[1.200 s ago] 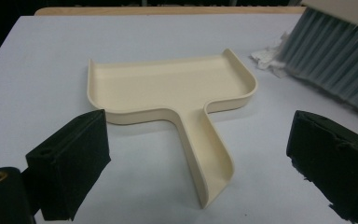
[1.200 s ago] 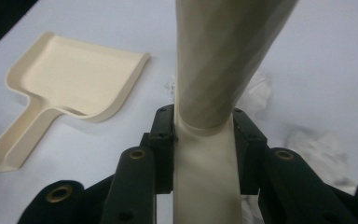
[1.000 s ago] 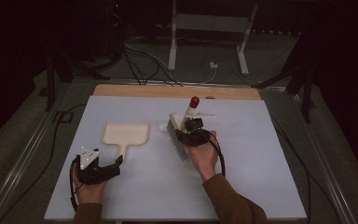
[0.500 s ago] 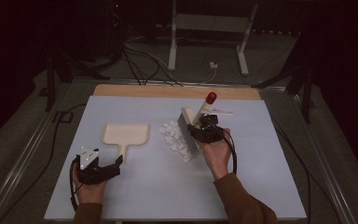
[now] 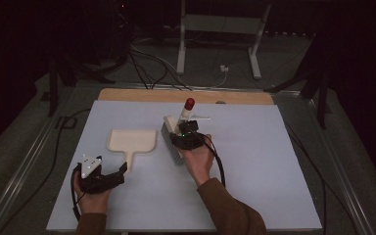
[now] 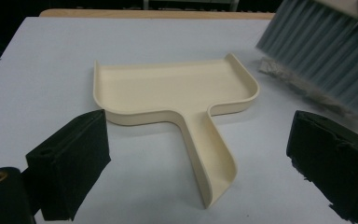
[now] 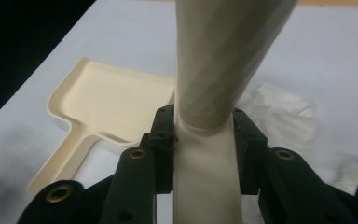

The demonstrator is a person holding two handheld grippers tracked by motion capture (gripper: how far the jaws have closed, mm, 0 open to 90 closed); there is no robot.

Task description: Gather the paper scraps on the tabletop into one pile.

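Cream dustpan [image 5: 132,141] lies flat on the table [image 5: 274,161], mid-left, handle toward the person. Right gripper [image 5: 184,135] pinches the brush [image 5: 174,139] by its handle, bristles down just right of the pan. Left gripper [image 5: 108,175] rests near the pan handle, jaws spread, holding nothing.

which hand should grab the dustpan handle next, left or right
Left. The left gripper is open and empty, its jaws just short of the dustpan handle. The right gripper is shut on the brush, so it is occupied.
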